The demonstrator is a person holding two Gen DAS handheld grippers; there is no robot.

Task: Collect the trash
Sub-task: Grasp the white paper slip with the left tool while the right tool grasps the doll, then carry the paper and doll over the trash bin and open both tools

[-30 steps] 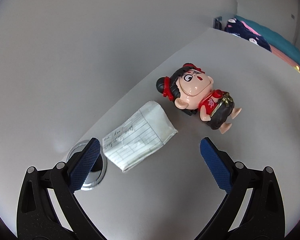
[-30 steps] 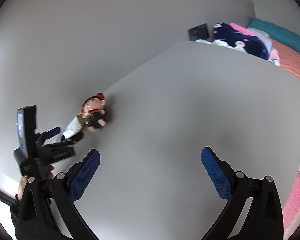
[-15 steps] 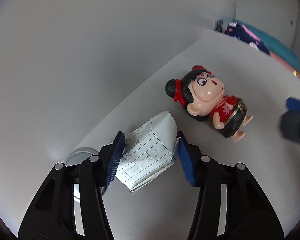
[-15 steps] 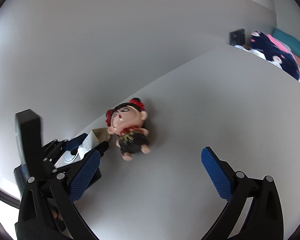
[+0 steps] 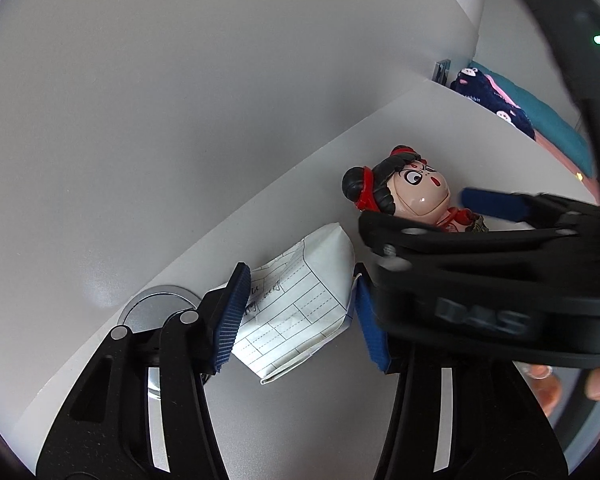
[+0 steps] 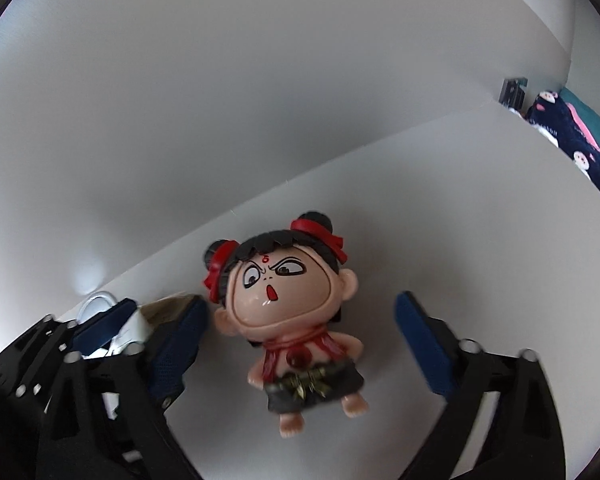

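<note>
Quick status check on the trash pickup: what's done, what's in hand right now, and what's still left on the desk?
Done: nothing looks collected yet; no bin is in view. In hand: the left gripper is shut on the folded paper, which lies on the white desk. The right gripper straddles the toy figurine, jaws closing, pads not yet touching it. Left: lifting both items and carrying them off.
</note>
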